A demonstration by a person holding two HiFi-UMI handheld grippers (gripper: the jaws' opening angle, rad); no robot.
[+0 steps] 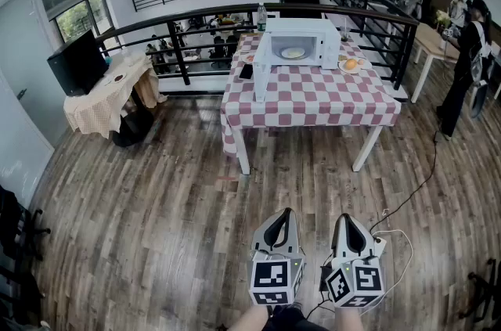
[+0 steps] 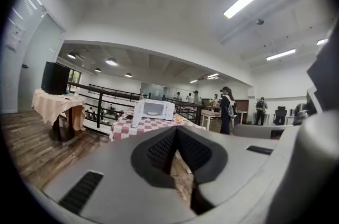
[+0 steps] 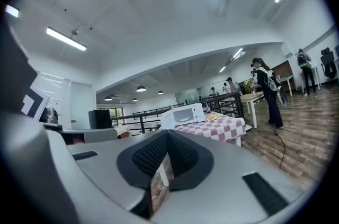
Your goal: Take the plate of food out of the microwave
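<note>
A white microwave (image 1: 300, 46) stands on a table with a red-and-white checked cloth (image 1: 313, 98), far ahead of me. Its door (image 1: 261, 73) hangs open to the left. Inside lies a pale plate of food (image 1: 293, 52). My left gripper (image 1: 286, 214) and right gripper (image 1: 346, 219) hang side by side low over the wooden floor, well short of the table, both shut and empty. The left gripper view shows its closed jaws (image 2: 176, 132) below the distant microwave (image 2: 153, 110). In the right gripper view the closed jaws (image 3: 167, 134) sit under the microwave (image 3: 183, 114).
A second plate with orange food (image 1: 352, 65), a dark phone (image 1: 246, 71) and a bottle (image 1: 261, 16) share the table. A black railing (image 1: 188, 28) runs behind it. A TV (image 1: 77, 62) stands on a side table at left. People (image 1: 468, 63) stand at right. A cable (image 1: 419, 185) crosses the floor.
</note>
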